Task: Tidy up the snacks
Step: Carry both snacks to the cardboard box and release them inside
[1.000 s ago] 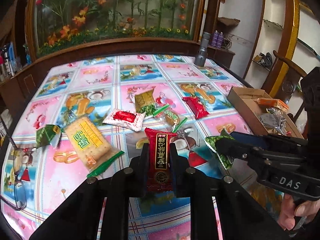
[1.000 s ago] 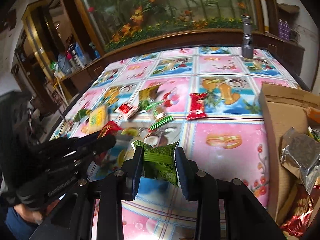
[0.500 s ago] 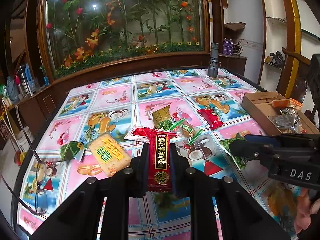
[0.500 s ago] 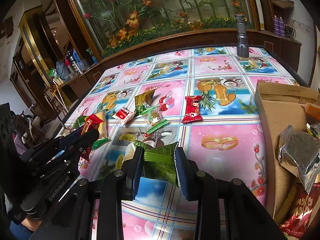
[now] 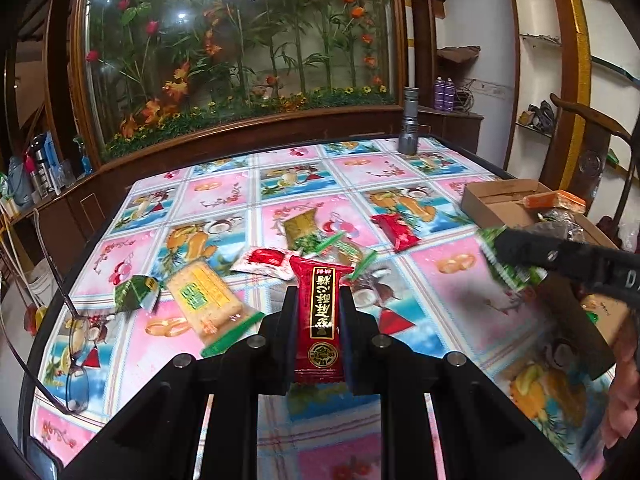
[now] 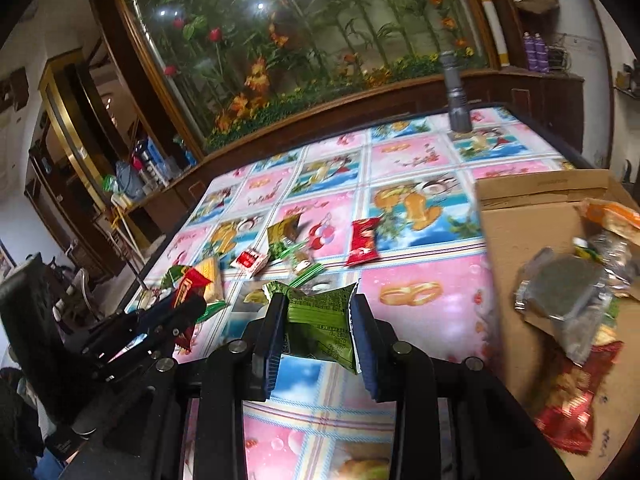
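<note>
My left gripper [image 5: 318,320] is shut on a red candy packet [image 5: 319,312] with gold lettering, held above the patterned table [image 5: 224,188]. In the right wrist view my right gripper [image 6: 318,312] is shut on a green snack packet [image 6: 320,320], lifted over the table beside the cardboard box [image 6: 520,232]. The box holds several packets, one silver [image 6: 560,292]. The right gripper [image 5: 516,252] shows at the right of the left wrist view, and the left gripper [image 6: 188,308] at the left of the right wrist view. Loose snacks lie mid-table: a red packet [image 6: 364,240], a yellow cracker pack [image 5: 204,296], a white-red packet [image 5: 266,262].
A grey flashlight [image 5: 409,128] stands at the table's far edge. Eyeglasses [image 5: 76,344] lie at the near left corner. A wooden-framed flower display [image 5: 240,60] backs the table. A wooden chair [image 5: 592,148] stands past the box. A hand [image 5: 624,400] shows at the lower right.
Both grippers rose and tilted up with their packets. The right gripper carried the green packet to the right, closer to the box. The table's snacks now lie farther off.
</note>
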A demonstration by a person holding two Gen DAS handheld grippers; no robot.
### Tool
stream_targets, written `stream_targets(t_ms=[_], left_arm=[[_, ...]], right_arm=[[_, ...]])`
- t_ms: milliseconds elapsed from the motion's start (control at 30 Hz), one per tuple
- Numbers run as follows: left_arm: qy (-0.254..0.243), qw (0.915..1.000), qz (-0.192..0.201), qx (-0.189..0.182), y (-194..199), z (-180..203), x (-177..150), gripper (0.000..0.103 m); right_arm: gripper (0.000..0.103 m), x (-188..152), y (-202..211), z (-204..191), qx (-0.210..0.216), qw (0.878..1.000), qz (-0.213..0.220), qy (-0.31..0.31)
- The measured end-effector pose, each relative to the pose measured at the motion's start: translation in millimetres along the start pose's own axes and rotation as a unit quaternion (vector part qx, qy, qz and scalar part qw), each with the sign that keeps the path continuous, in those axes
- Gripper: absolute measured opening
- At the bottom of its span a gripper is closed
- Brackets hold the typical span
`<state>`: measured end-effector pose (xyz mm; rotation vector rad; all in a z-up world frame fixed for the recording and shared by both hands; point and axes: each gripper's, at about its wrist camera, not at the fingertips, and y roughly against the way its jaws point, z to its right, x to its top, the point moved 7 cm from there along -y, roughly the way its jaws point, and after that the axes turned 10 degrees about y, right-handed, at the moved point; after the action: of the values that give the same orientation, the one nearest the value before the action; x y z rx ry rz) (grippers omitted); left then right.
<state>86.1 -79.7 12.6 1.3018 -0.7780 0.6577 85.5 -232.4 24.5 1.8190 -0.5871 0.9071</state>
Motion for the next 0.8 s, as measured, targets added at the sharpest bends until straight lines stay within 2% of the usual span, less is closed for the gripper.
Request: stream_targets(t_ms=[167,333,433,633,800], left_arm=[[0.004,0.9996,-0.010,-0.024,5.3,14.4,-6.8,0.017],[0.014,0.9978,-0.021,-0.062,10.1,38.7,-12.3,0.017],[0.018,0.9954,-0.024,-0.091,13.9,59.5,-11.8,0.017],[-0.003,0.9863,-0.045,-0.159,20.5,129.1,-18.3,0.017],[-0.030,0.9755,-0.062,-0.209,27.2,189.7,-30.0,0.017]], right_arm=[[0.035,-6.7,31.3,26.2,-0.024,0.999,0.036,-0.014],[0.035,-10.6,65.9,59.0,-0.030,0.995,0.080,-0.046],[0.035,-14.2,83.7,86.4,-0.050,0.991,0.097,-0.076],[0.035,-30.8,104.5,145.8,-0.090,0.977,0.098,-0.168],[0.035,-40.5,127.3,174.7,-0.131,0.961,0.115,-0.213]])
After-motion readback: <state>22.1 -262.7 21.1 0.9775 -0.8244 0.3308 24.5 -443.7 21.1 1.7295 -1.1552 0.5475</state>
